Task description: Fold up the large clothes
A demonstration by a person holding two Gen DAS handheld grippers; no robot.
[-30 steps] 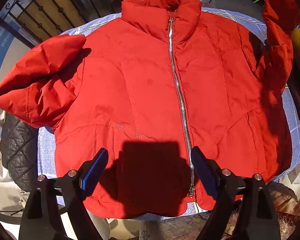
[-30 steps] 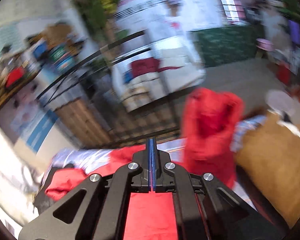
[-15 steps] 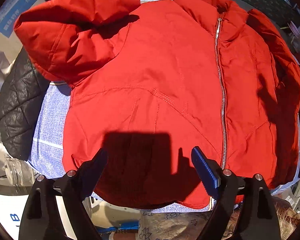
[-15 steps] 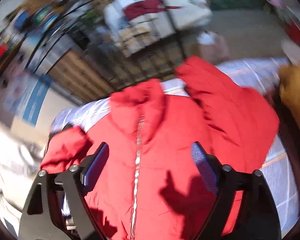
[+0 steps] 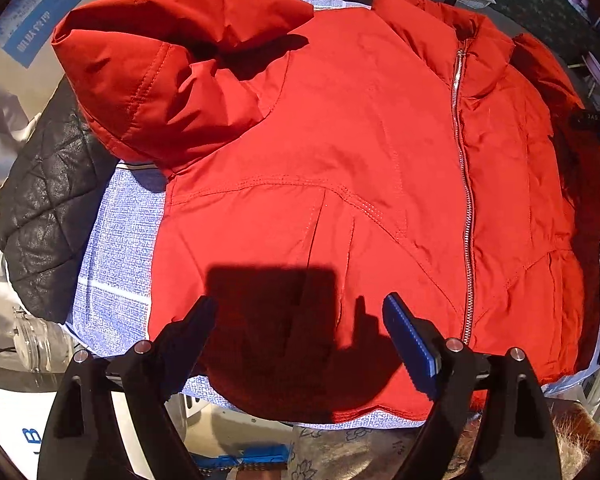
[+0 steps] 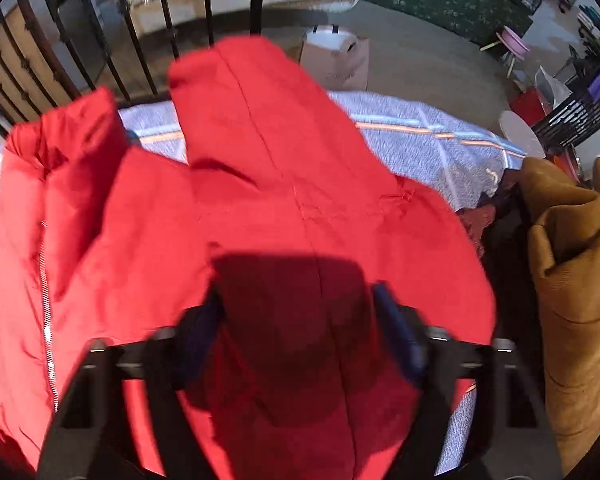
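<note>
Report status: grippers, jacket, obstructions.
Left gripper open, right gripper open, both empty. Red jacket zipped, flat on blue cloth. Black quilted garment at cloth's left edge.

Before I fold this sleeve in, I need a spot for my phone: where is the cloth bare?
One bare strip of blue tablecloth lies between the red jacket and the black quilted garment. Another lies past the other sleeve, beside the brown garment. The middle is all jacket.

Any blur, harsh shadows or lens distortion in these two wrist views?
Left wrist: sharp; hard sunlight throws the left gripper shadow onto the red jacket; fisheye bends the edges. Right wrist: motion-blurred, right gripper smeared, a similar dark shadow on the jacket.
</note>
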